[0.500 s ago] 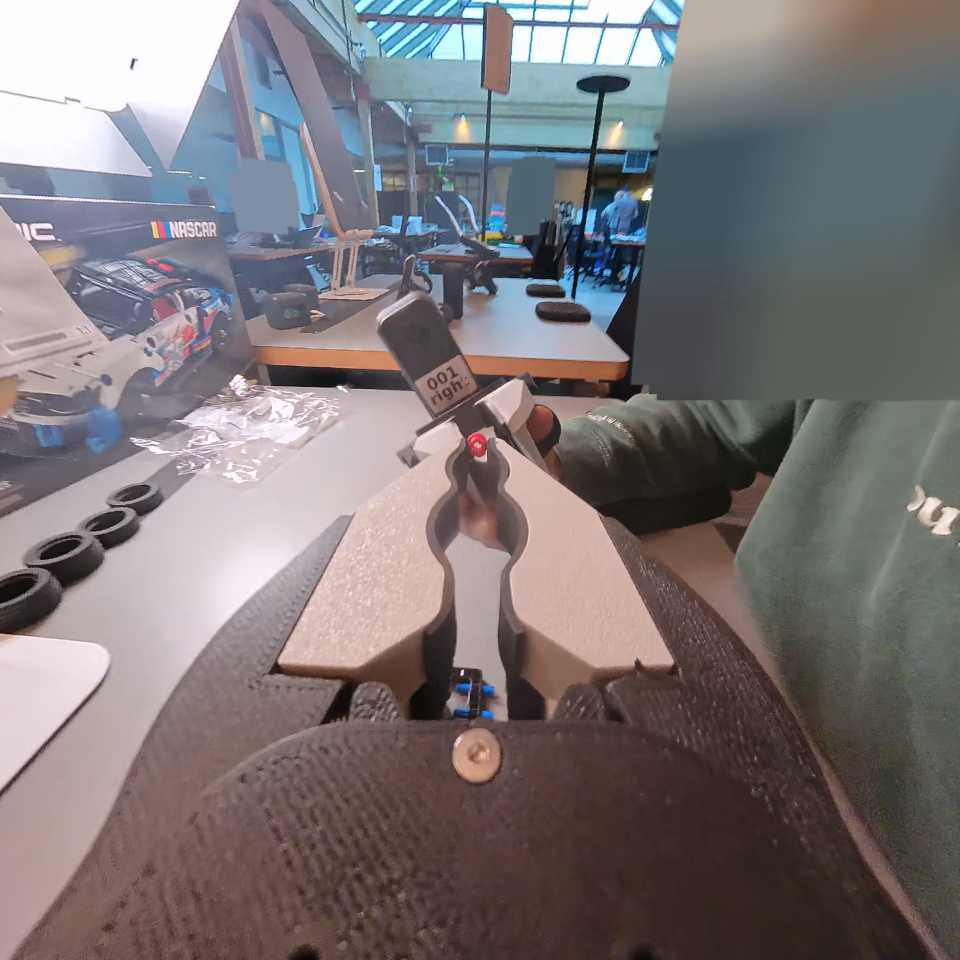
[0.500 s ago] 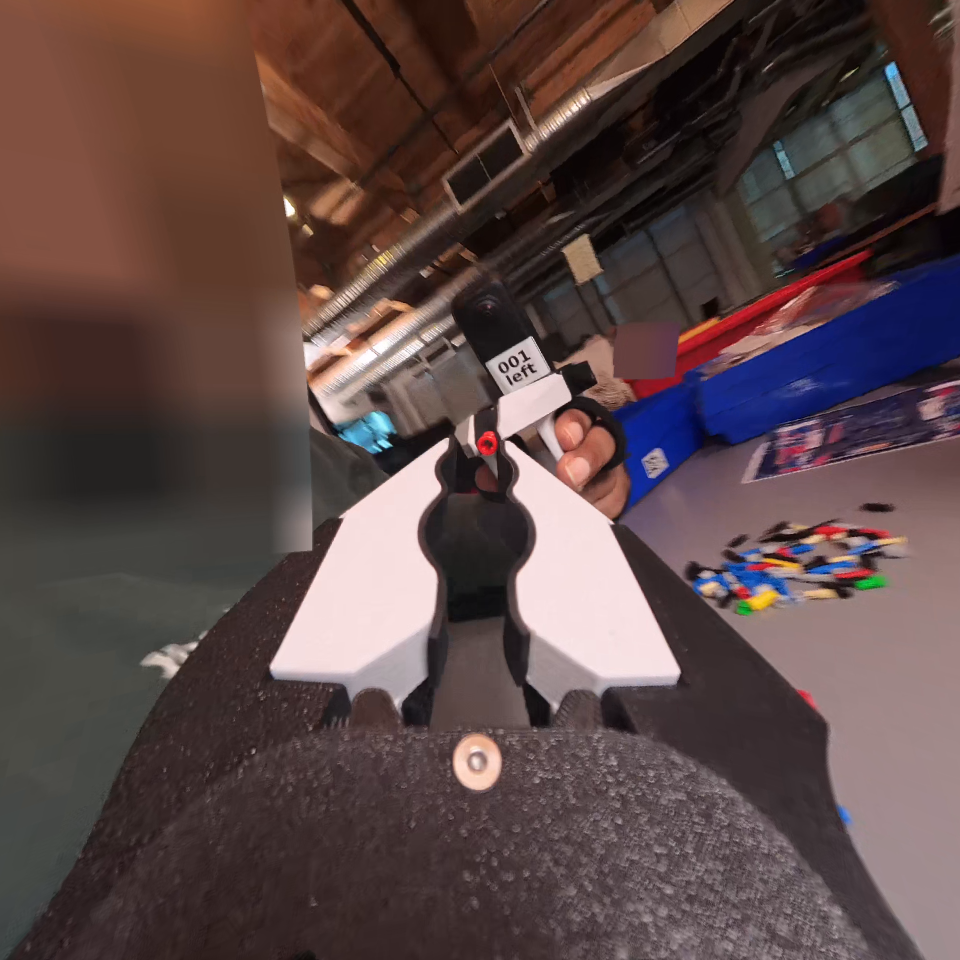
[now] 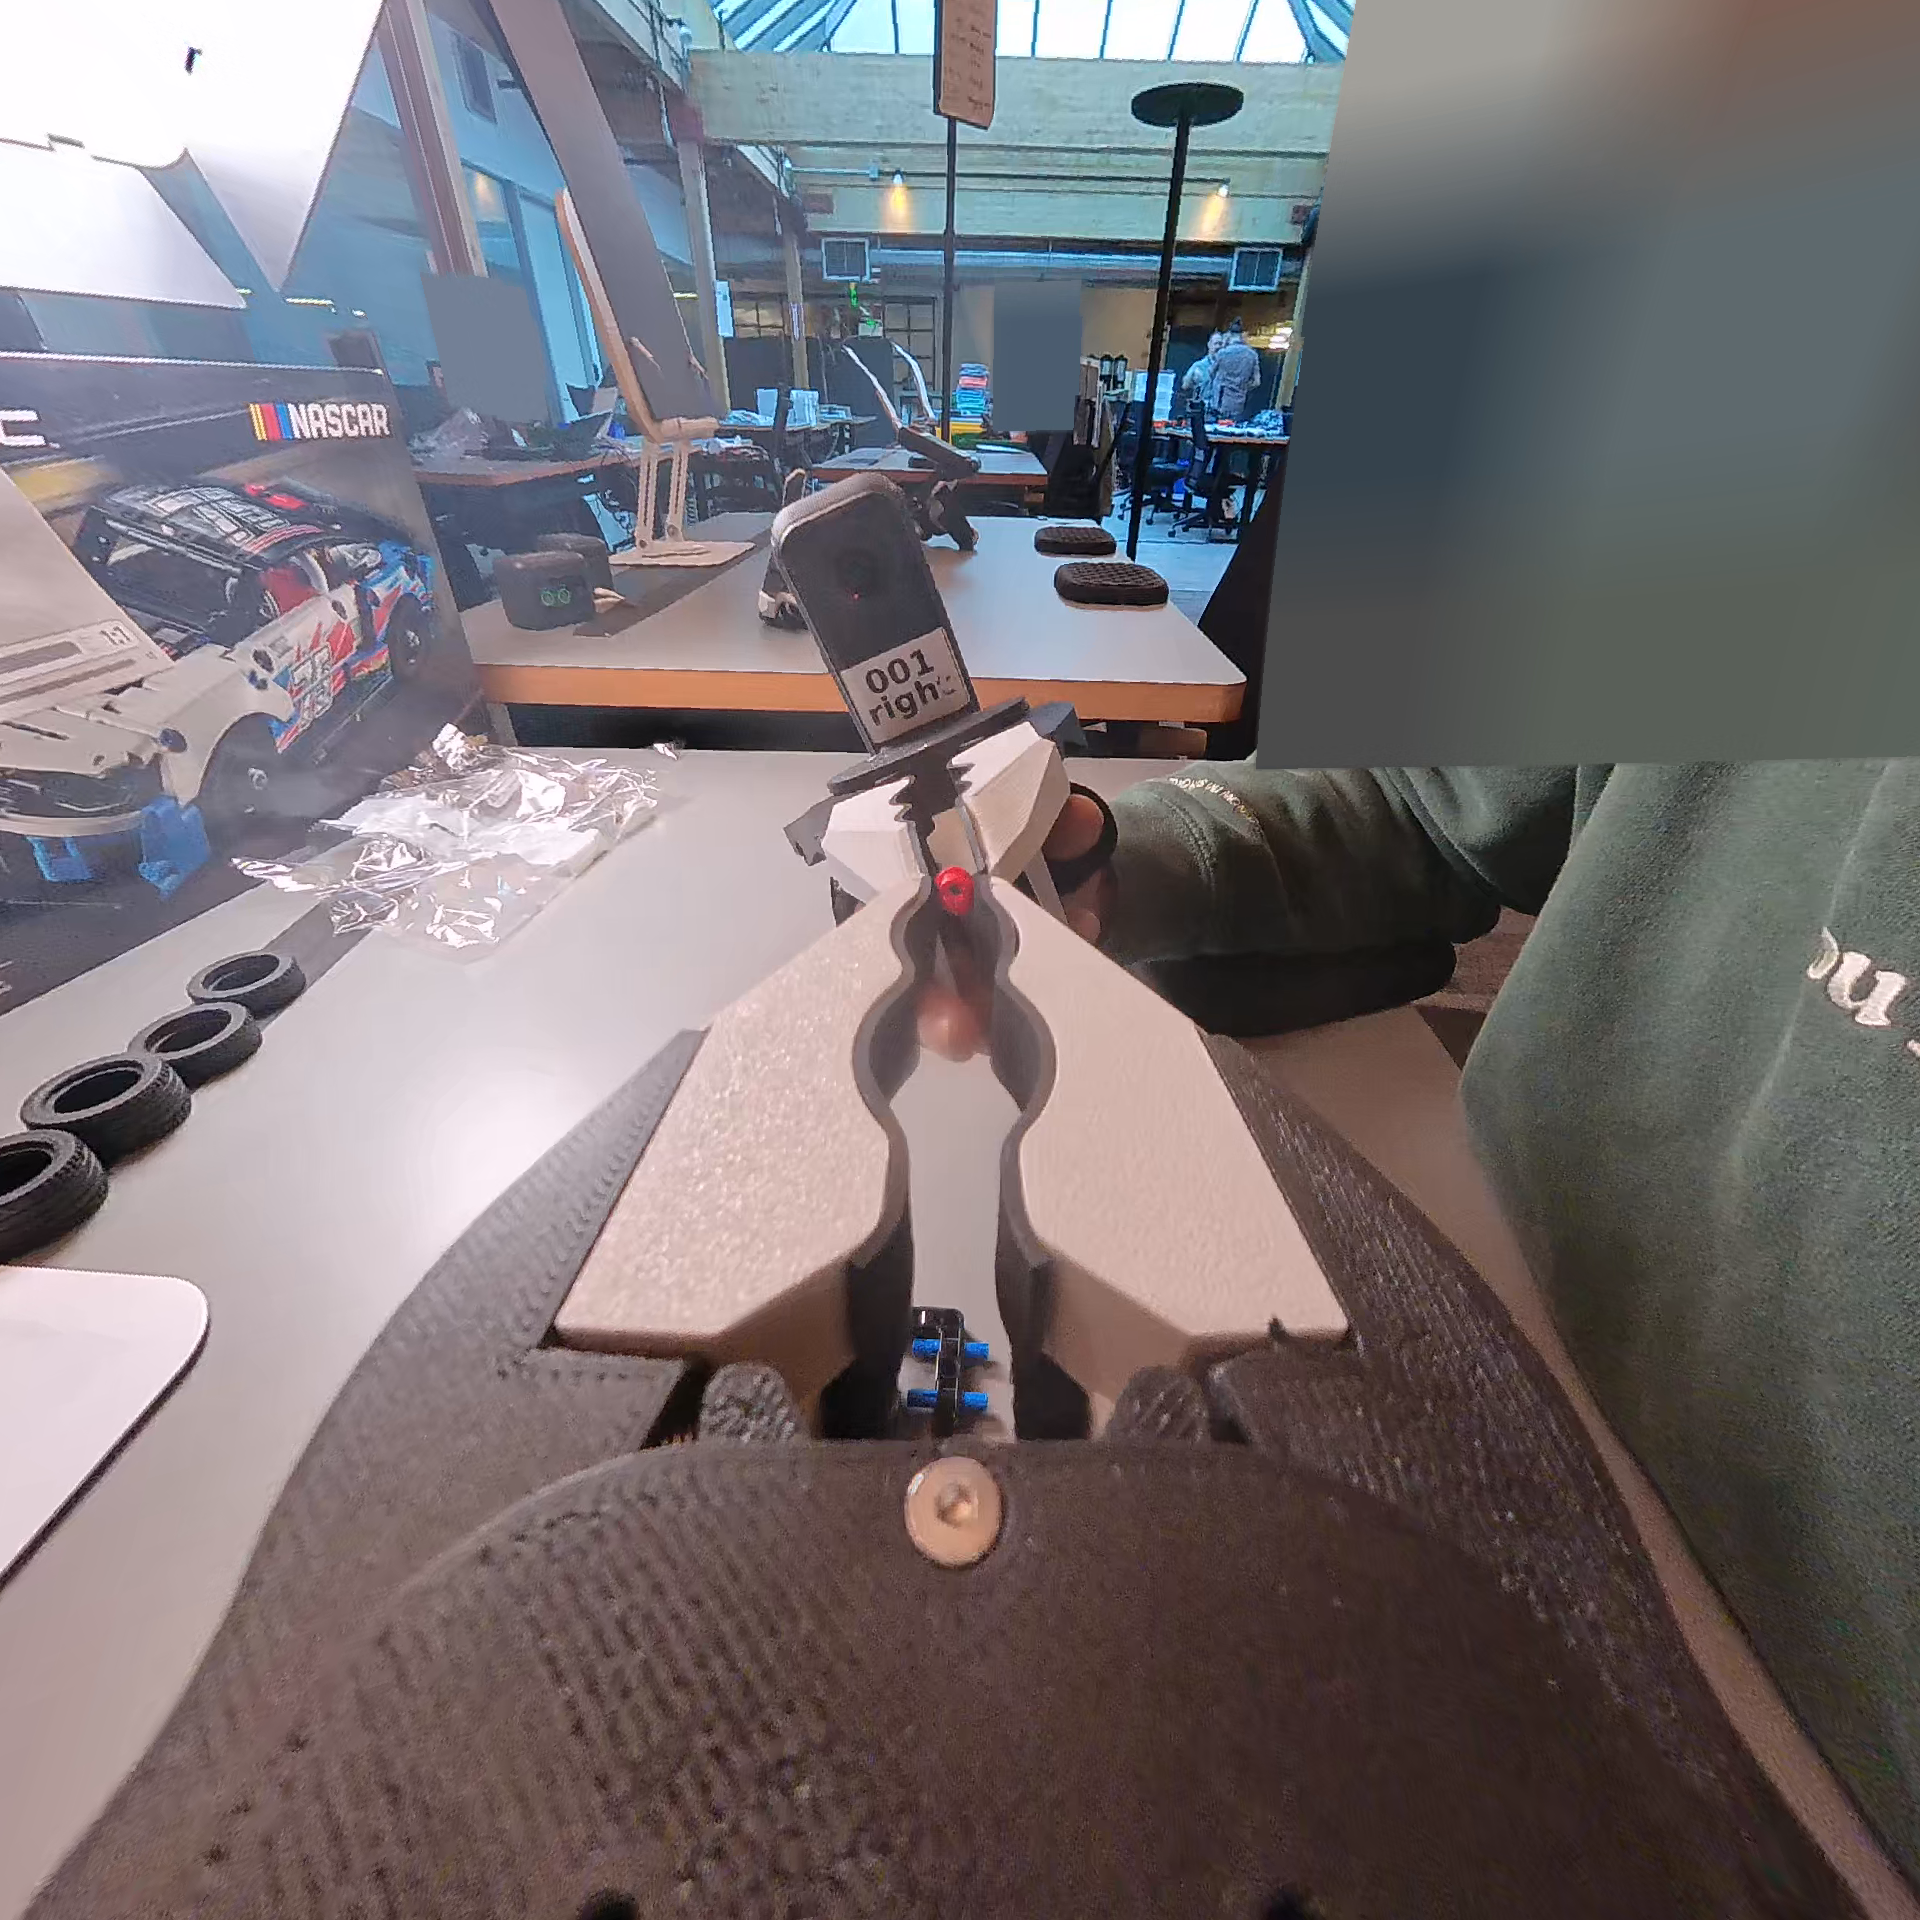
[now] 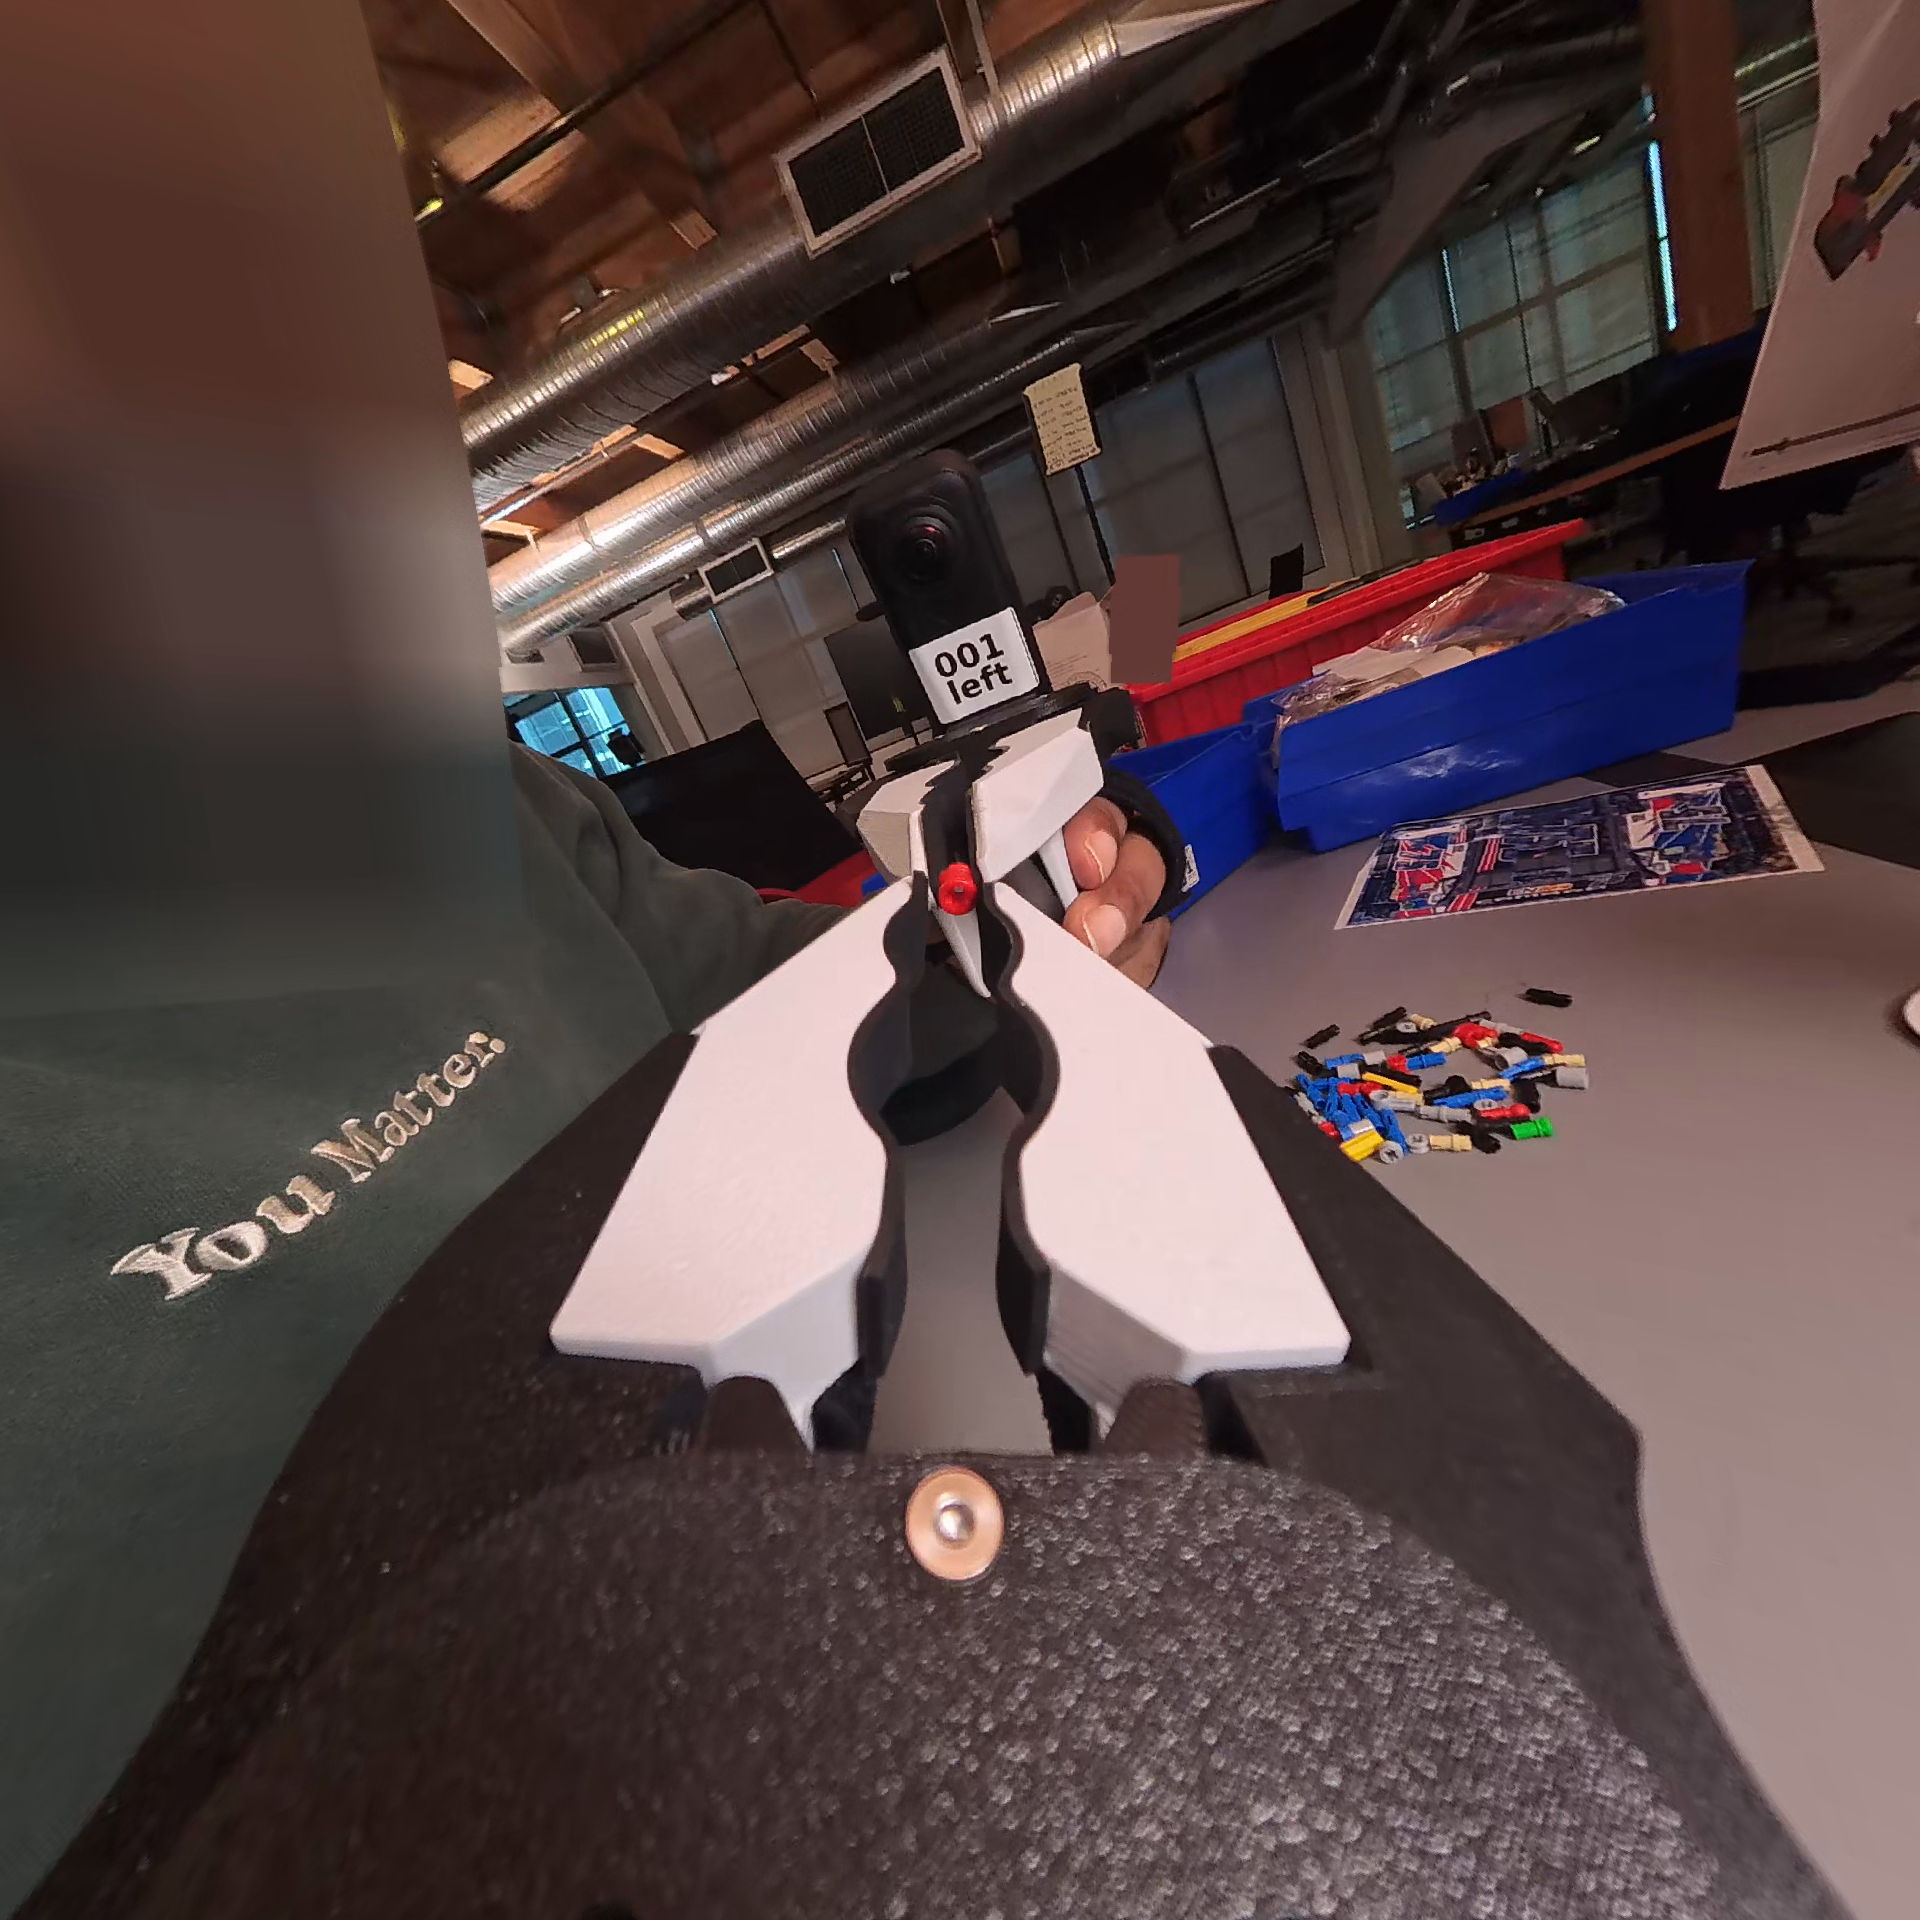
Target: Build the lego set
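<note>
A small red Lego pin (image 3: 954, 891) sits right where the tips of both grippers meet, above the grey table (image 3: 416, 1091). My left gripper (image 3: 954, 899) is closed around it. My right gripper (image 4: 952, 891) faces it tip to tip and is closed on the same red pin (image 4: 953, 888). In the left wrist view the right gripper (image 3: 940, 831) stands just beyond the pin, and in the right wrist view the left gripper (image 4: 971, 821) does. A black piece with blue pins (image 3: 945, 1374) lies on the table under the left gripper.
Several black tyres (image 3: 104, 1101), the Lego box (image 3: 208, 623) and empty plastic bags (image 3: 468, 831) lie to the left. A pile of loose pieces (image 4: 1444, 1091), a sticker sheet (image 4: 1579, 857) and blue bins (image 4: 1507, 717) are on the right. The person's green sleeve (image 3: 1299, 883) is close by. Less than 4 cm separates the two grippers' tips.
Both grippers stay tip to tip at the red pin. The right wrist view has tilted a little, so more of the table and bins shows.
</note>
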Motion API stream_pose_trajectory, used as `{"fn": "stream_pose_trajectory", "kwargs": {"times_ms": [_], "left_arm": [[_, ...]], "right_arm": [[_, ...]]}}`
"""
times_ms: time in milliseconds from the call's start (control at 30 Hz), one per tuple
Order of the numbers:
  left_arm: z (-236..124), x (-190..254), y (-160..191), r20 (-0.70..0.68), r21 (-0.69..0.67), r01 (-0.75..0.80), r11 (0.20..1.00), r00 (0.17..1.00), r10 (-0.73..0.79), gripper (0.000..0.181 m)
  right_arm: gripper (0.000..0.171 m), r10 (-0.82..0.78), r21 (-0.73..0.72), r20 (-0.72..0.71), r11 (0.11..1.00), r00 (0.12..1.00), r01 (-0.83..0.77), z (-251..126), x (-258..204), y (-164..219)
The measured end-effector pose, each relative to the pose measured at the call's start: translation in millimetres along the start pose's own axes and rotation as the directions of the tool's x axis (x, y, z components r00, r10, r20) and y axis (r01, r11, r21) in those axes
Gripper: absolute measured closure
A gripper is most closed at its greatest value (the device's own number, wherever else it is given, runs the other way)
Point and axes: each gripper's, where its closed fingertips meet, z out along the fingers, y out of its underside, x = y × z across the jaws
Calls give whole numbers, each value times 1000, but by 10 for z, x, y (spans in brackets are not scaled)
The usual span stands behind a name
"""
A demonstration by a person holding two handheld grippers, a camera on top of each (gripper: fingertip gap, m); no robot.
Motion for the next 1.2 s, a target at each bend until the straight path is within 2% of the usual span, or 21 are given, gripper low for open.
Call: {"fn": "stream_pose_trajectory", "kwargs": {"times_ms": [300, 367, 433, 567, 667, 833, 1033, 1200], "left_arm": [[-8, -62, 83, 9, -30, 32, 999, 999, -32, 176], [-30, -127, 136, 31, -54, 37, 998, 999, -35, 163], [-77, -226, 307, 64, -141, 24, 990, 998, -15, 158], [-142, -283, 974, 60, -436, 38, 899, 998, -13, 145], [-111, -265, 1283, 40, -544, 34, 838, 999, -15, 141], [-214, -326, 1496, 50, -645, 19, 764, 999, 17, 129], [-511, -317, 1617, 87, -703, 78, 707, 996, -24, 101], [-411, -274, 1759, 57, -735, 64, 675, 998, -31, 99]], "right_arm": [[167, 45, -22, -19, 999, 999, -45, -17, 78, 58], [167, 59, -31, -35, 998, 998, -60, -38, 111, 79], [167, 50, -63, -85, 996, 995, -56, -106, 182, 126], [167, -29, -242, -240, 970, 970, -31, -356, 367, 388], [167, -75, -362, -325, 931, 943, -51, -560, 467, 640], [166, -84, -448, -368, 889, 926, -97, -677, 547, 923], [166, -91, -437, -367, 896, 926, -85, -690, 541, 879], [166, -77, -416, -373, 905, 925, -93, -697, 554, 848]]}}
